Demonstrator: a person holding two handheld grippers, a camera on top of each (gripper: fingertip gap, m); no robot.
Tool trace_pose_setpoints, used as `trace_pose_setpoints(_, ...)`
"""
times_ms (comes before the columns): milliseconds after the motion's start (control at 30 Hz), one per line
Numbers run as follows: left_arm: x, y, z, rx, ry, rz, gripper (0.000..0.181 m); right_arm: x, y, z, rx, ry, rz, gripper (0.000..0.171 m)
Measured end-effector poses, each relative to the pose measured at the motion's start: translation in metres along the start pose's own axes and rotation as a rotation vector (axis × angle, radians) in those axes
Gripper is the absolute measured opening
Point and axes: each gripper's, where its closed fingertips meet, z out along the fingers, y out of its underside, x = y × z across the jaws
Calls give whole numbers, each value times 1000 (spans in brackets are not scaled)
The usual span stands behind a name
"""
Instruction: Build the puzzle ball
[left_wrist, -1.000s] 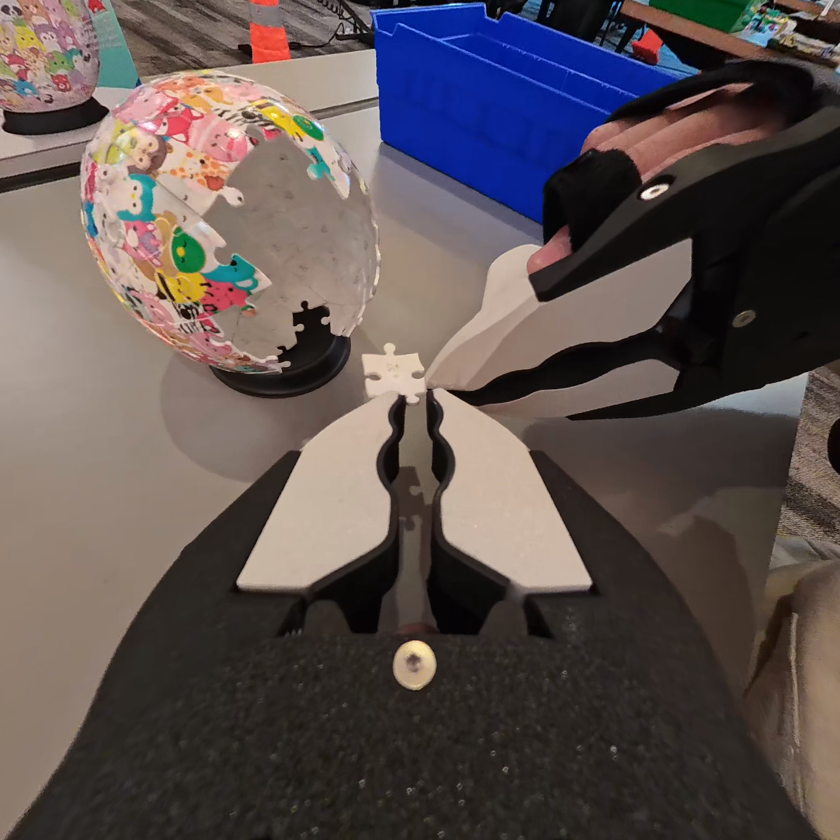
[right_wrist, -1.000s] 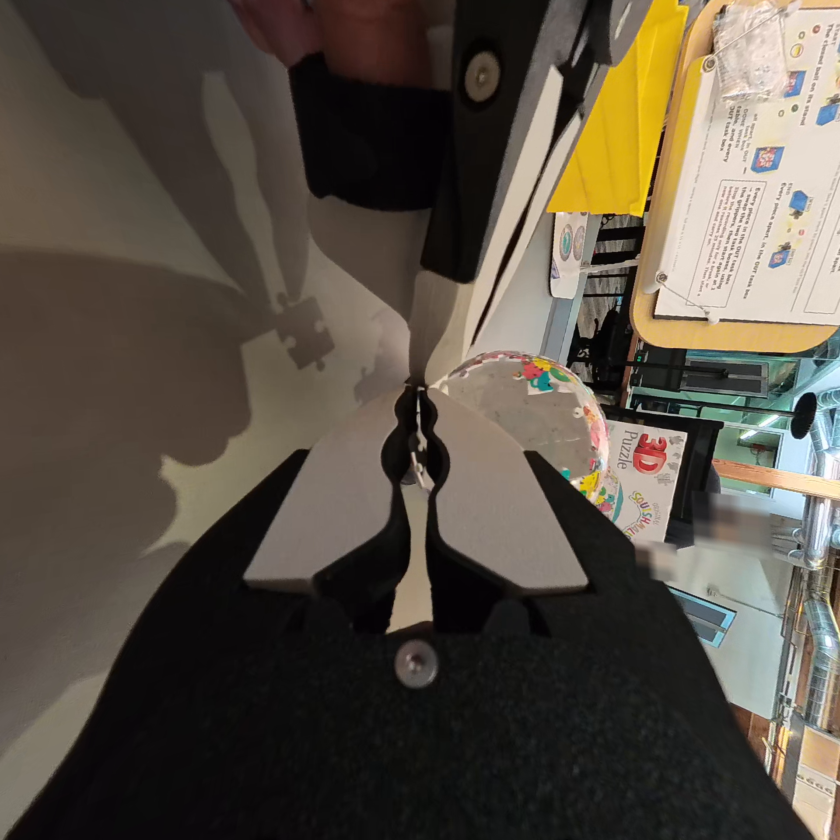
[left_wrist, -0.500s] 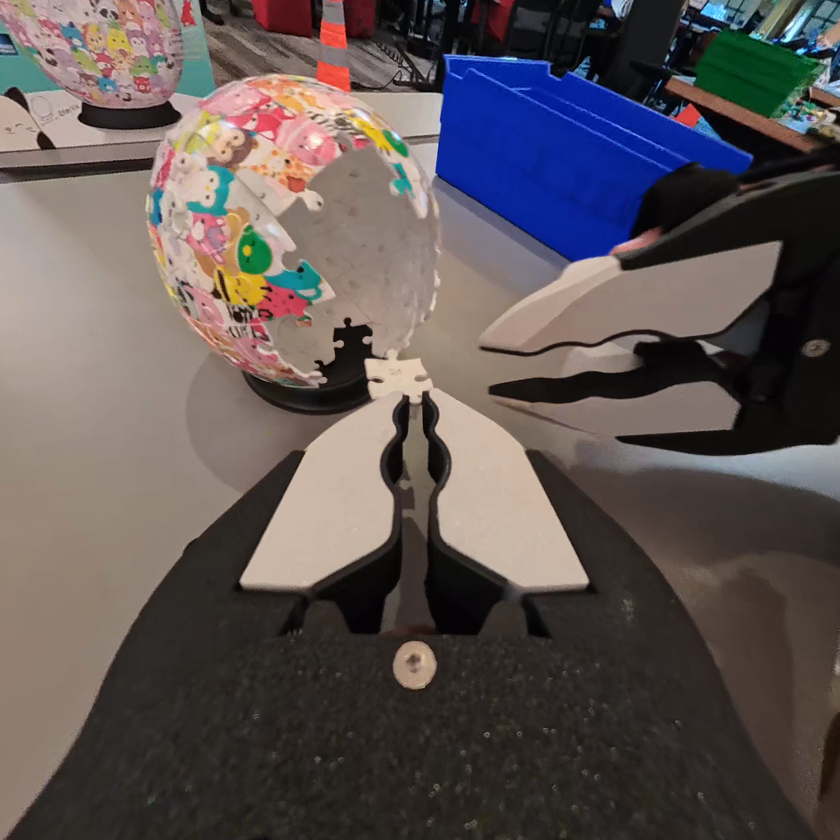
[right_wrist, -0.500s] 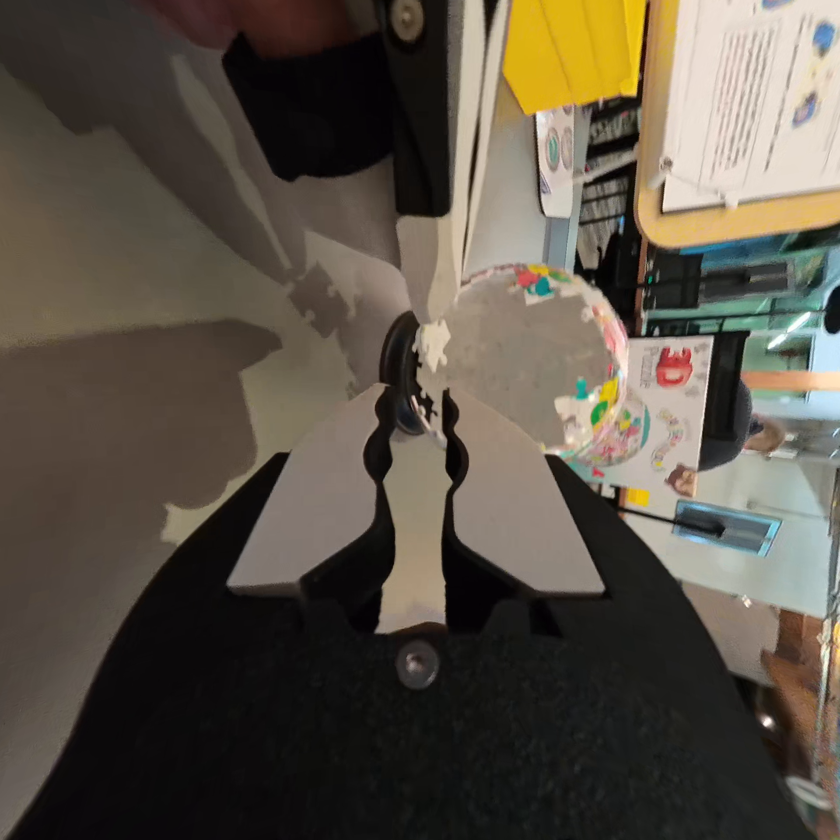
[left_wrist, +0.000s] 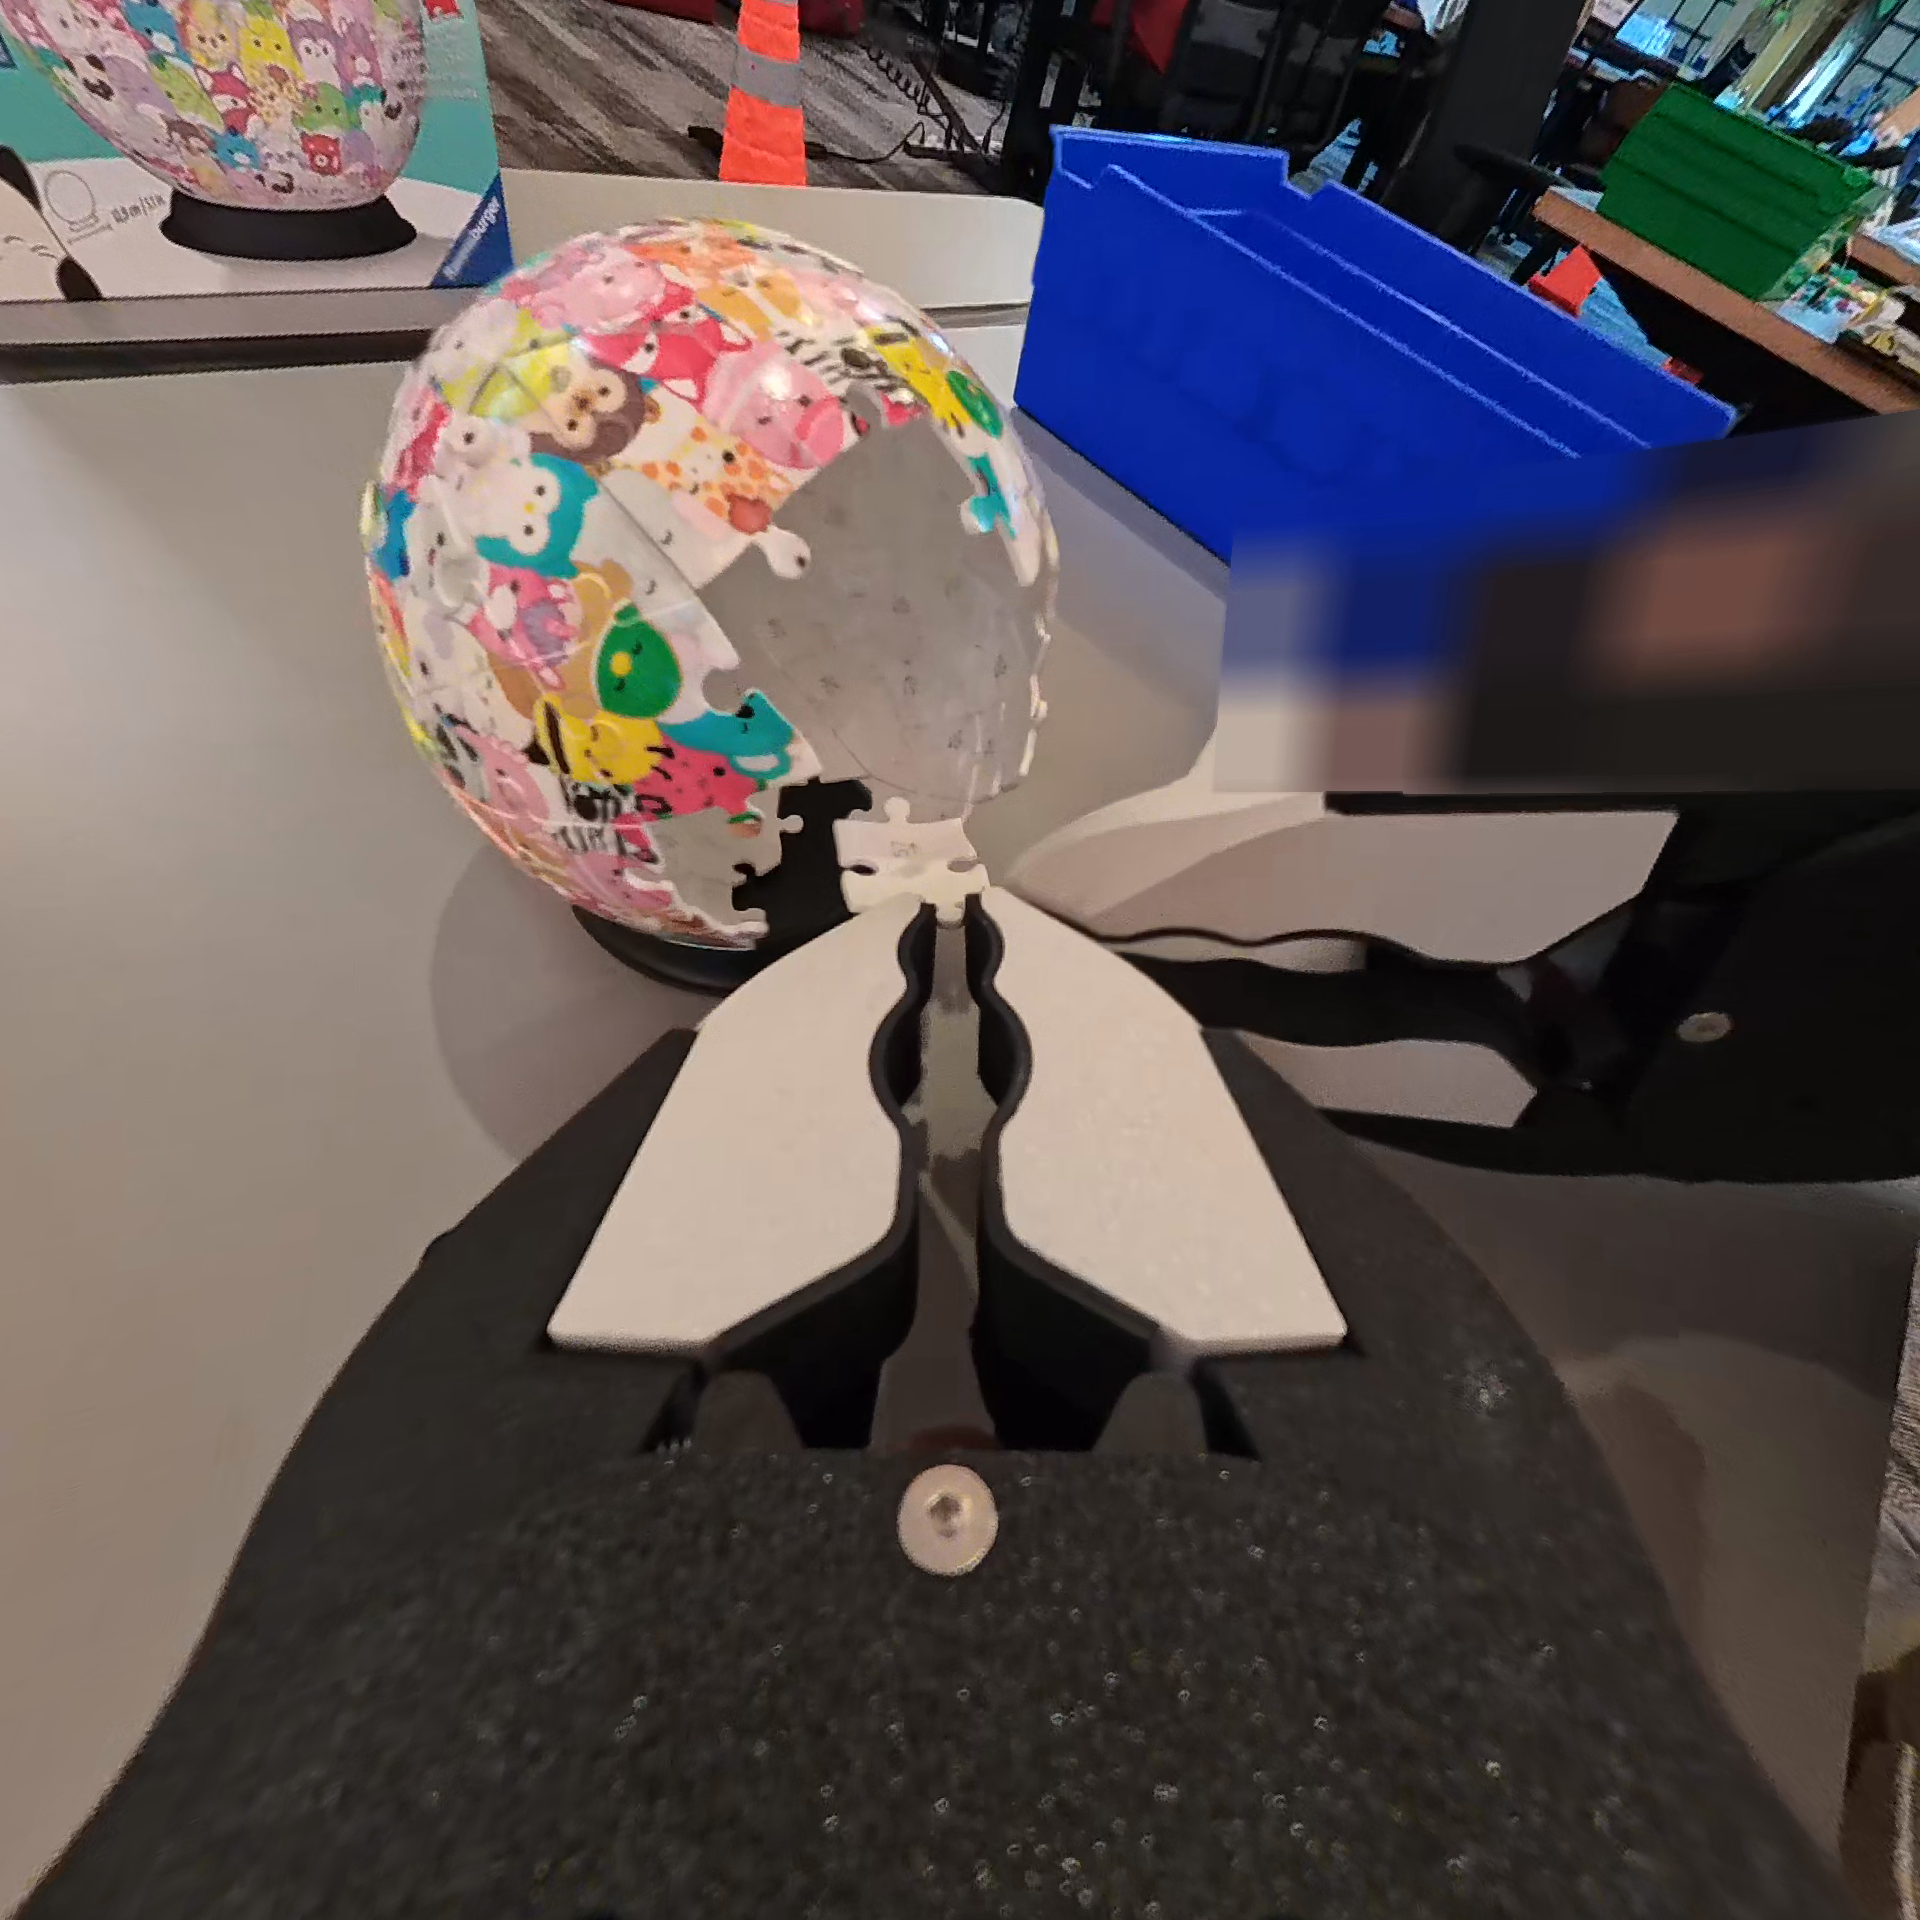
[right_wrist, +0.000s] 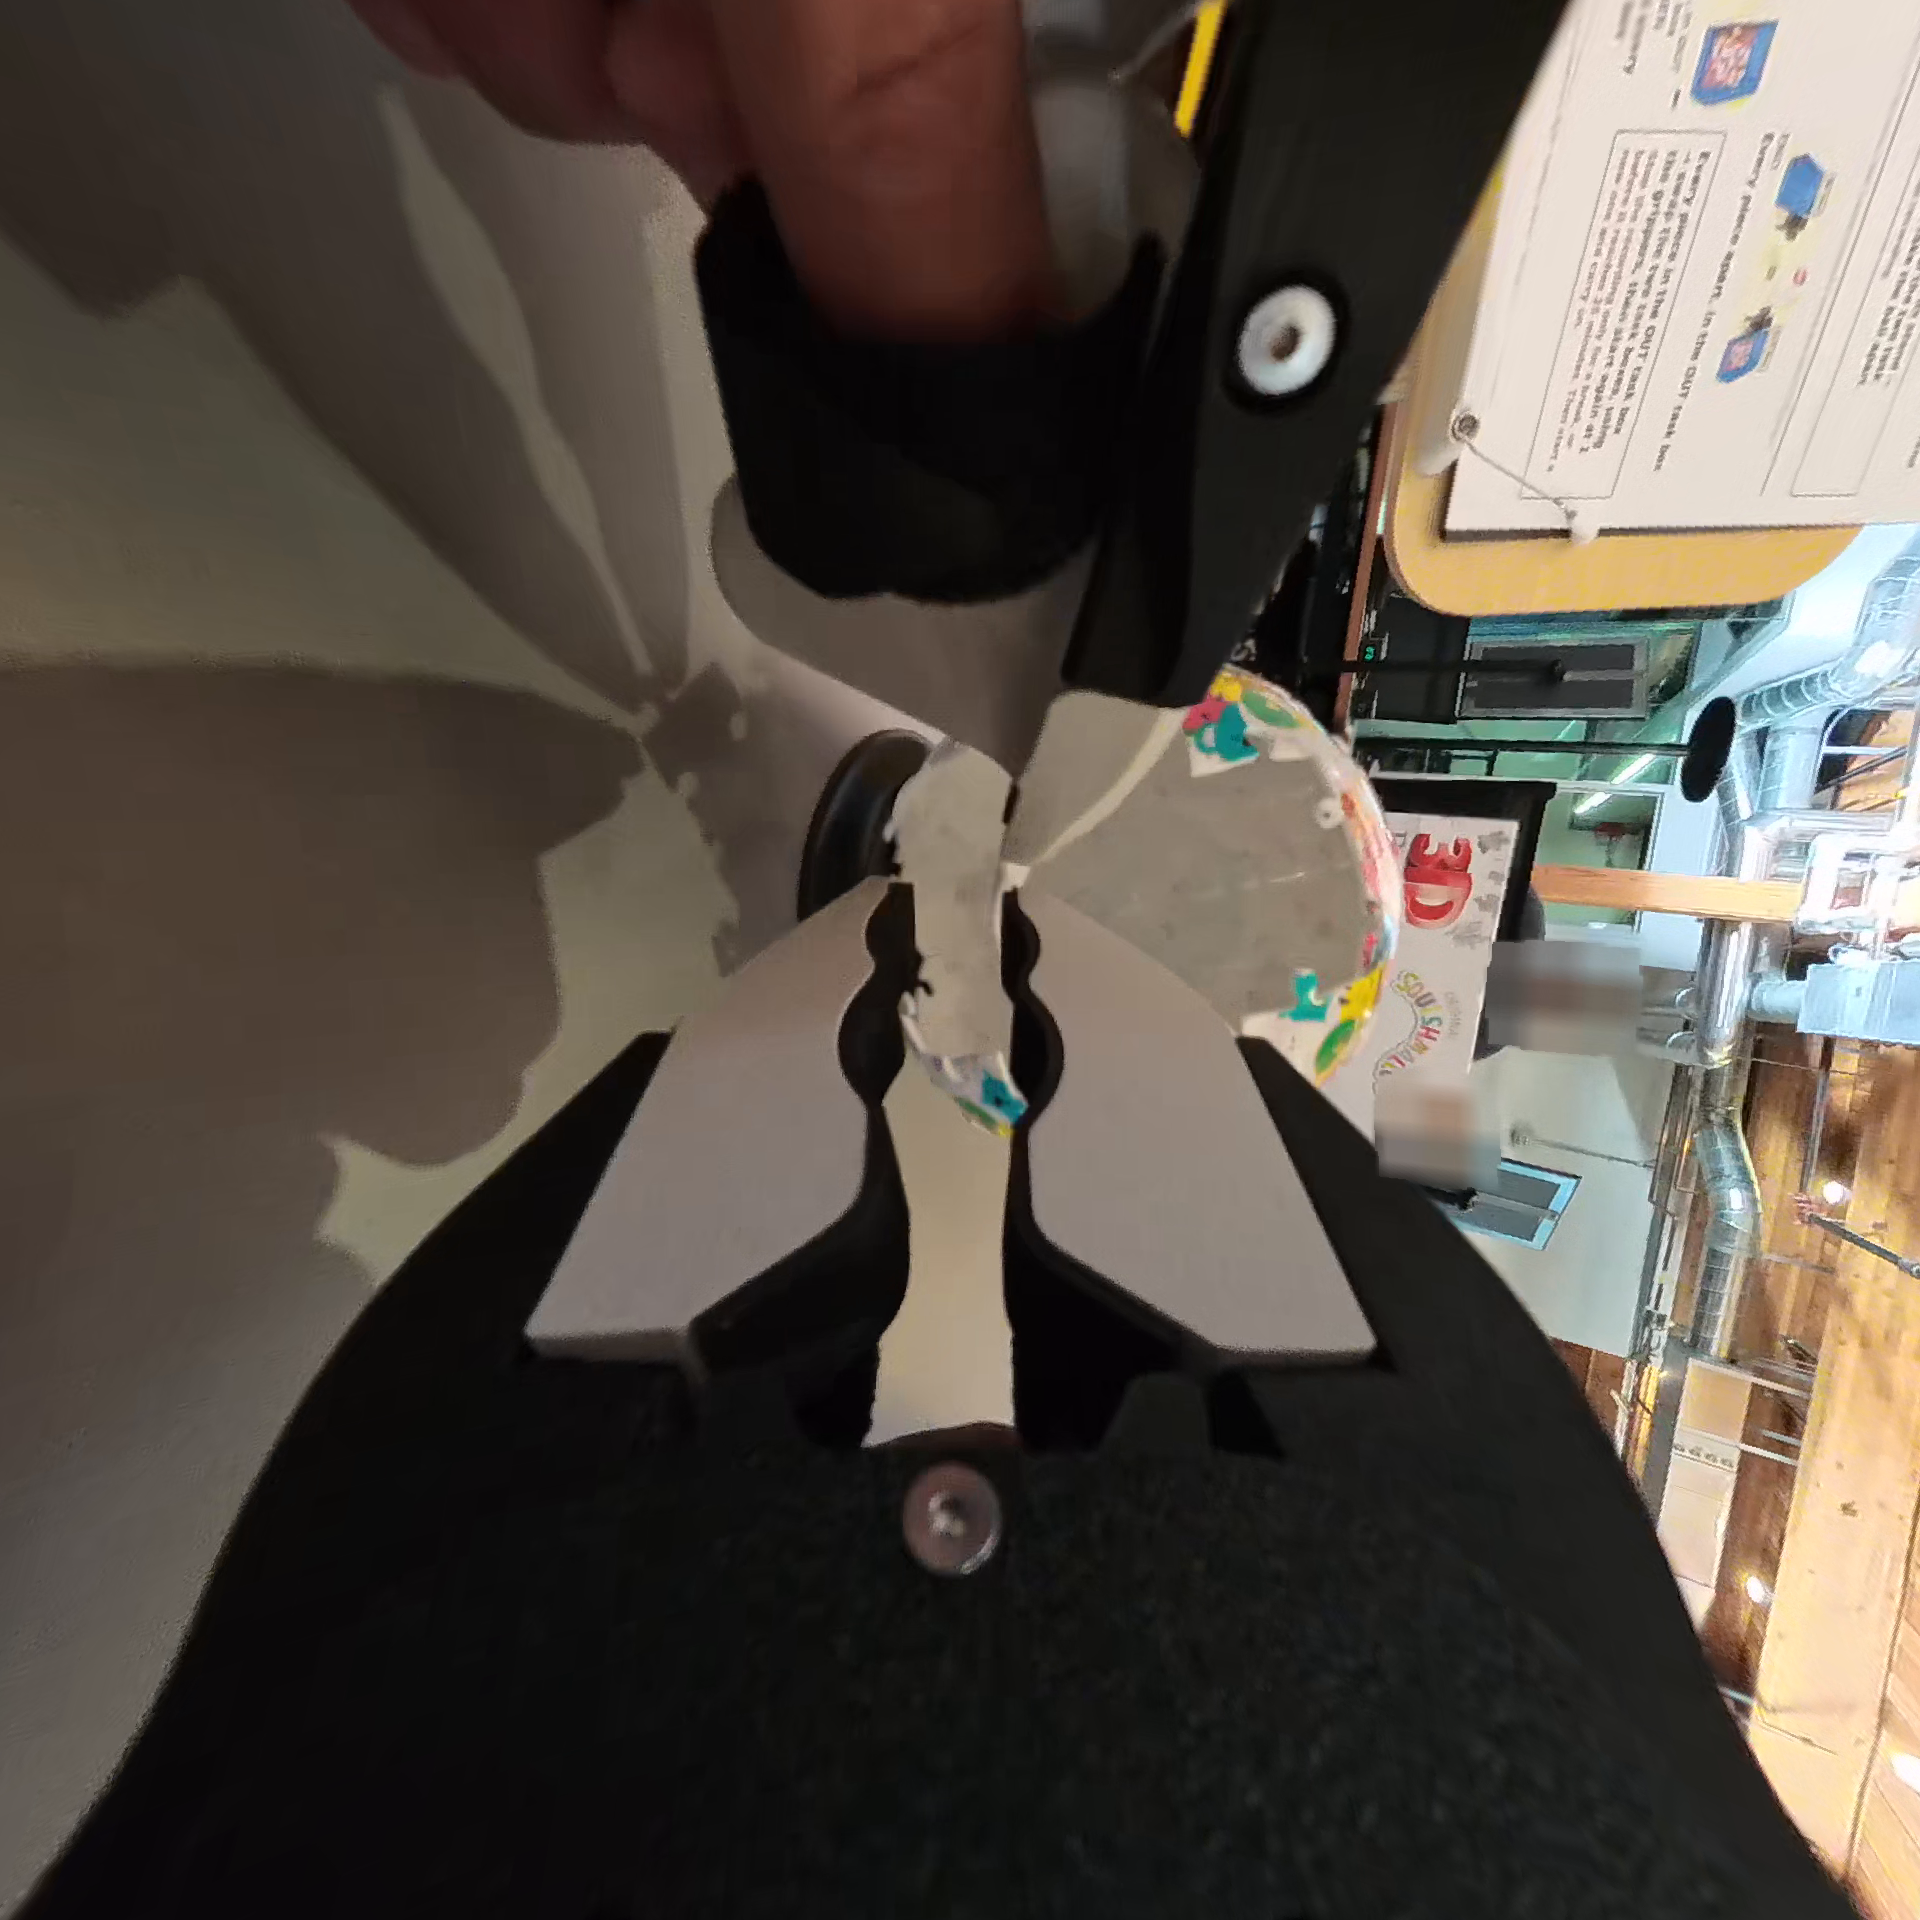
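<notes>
The puzzle ball (left_wrist: 582, 540) is a colourful shell with a large open gap on its right side. It stands on a black stand (left_wrist: 665, 956). My left gripper (left_wrist: 948, 914) is shut on a white puzzle piece (left_wrist: 904, 857) and holds it at the gap's lower edge. My right gripper (left_wrist: 1070, 914) is open, just right of the piece. In the right wrist view the right gripper (right_wrist: 956, 904) is open, and the ball's rim (right_wrist: 961, 977) shows between its jaws. The ball's grey inside (right_wrist: 1195, 894) lies behind. The left gripper (right_wrist: 1029, 831) comes in from above.
A blue bin (left_wrist: 1299, 343) stands behind the ball to the right. A puzzle box (left_wrist: 239, 156) stands at the back left, with an orange cone (left_wrist: 764, 94) beyond the grey table (left_wrist: 187, 831). A board with a printed sheet (right_wrist: 1662, 312) shows in the right wrist view. The grippers are tip to tip, or close to it.
My right gripper let go of the white piece and opened, then moved in to the ball's rim. My left gripper kept the piece and carried it forward to the ball's lower gap.
</notes>
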Motion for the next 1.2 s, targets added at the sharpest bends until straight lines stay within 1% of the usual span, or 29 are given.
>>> trace_pose_setpoints(167,3,1,-2,-3,55,-63,5,6,-3,2,5,82,10,9)
trace_pose_setpoints(233,4,2,-2,-8,59,-54,5,4,-2,3,-4,85,23,4)
trace_pose_setpoints(400,6,8,-2,-29,49,-35,5,1,-1,3,0,76,33,2)
trace_pose_setpoints(467,5,12,-3,-45,40,-27,5,-3,-3,4,15,56,34,2)
trace_pose_setpoints(600,3,13,-3,-43,26,-32,5,-3,-4,5,-13,80,24,2)
trace_pose_setpoints(633,2,13,-2,-46,17,-33,5,-3,-3,5,-17,83,27,4)
trace_pose_setpoints(667,1,12,-1,-44,10,-32,5,-3,-2,4,-18,85,32,10)
trace_pose_setpoints(700,-1,11,0,-36,-4,-29,5,-3,1,1,-24,91,45,15)
trace_pose_setpoints(767,-4,9,3,-24,-35,-30,5,-3,12,-6,-42,102,110,18)
trace_pose_setpoints(867,-2,9,11,-30,-56,-44,5,-9,29,-20,-49,108,242,17)
trace_pose_setpoints(967,-2,5,19,-18,-90,-54,5,-15,38,-31,-49,133,328,16)
trace_pose_setpoints(1100,-5,3,29,-39,-128,-54,5,-20,43,-38,-67,159,344,15)
trace_pose_setpoints(1200,-7,4,35,-58,-146,-35,5,-17,40,-42,-43,167,348,14)
